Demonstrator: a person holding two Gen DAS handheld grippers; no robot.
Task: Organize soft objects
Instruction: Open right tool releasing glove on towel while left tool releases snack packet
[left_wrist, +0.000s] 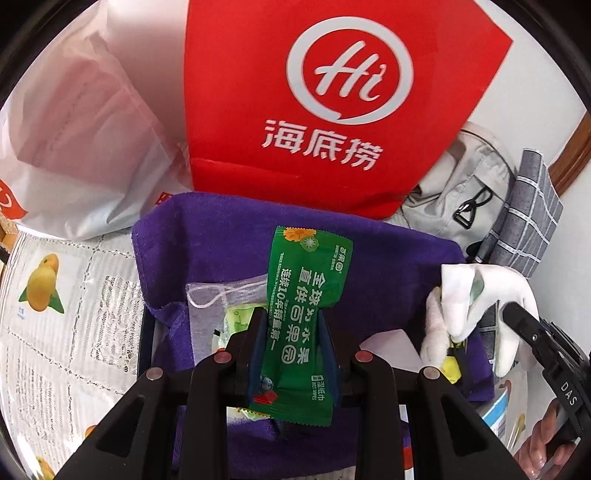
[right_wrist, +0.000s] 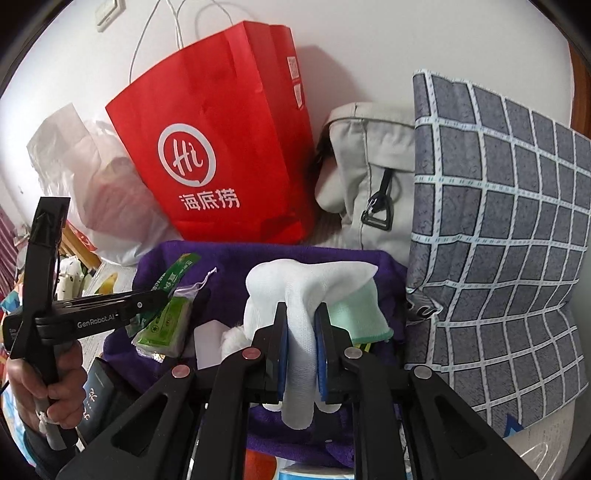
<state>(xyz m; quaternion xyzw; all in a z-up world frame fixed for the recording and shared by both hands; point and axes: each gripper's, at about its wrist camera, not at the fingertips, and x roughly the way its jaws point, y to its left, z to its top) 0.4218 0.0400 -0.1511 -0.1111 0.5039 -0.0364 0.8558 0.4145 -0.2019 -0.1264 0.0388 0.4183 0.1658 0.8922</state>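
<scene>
The left gripper (left_wrist: 291, 354) was pressed together on a green foil wet-wipe sachet (left_wrist: 303, 317), its blue pads pinching the packet on both long edges near the lower half. The sachet's long axis ran straight ahead along the fingers, its far end pointing toward the red paper carrier bag with the white "Hi" logo (left_wrist: 332, 103), and it hung above a purple terry towel (left_wrist: 207, 251) that draped a dark box. The right gripper (right_wrist: 301, 354) was likewise closed, clamping a white knitted glove with a pale green cuff (right_wrist: 314, 288); the glove's fingers hung down between the pads and out below them, while the cuff lay to the right, over the same purple towel. On the towel, left of the sachet, lay a small mesh drawstring pouch with a green pack inside (left_wrist: 225, 302). Behind the towel stood the red bag, with a translucent white plastic bag (left_wrist: 74, 129) to its left and a beige fabric bag with a black buckle (right_wrist: 373, 177) and a grey checked cushion (right_wrist: 498, 221) to its right.
</scene>
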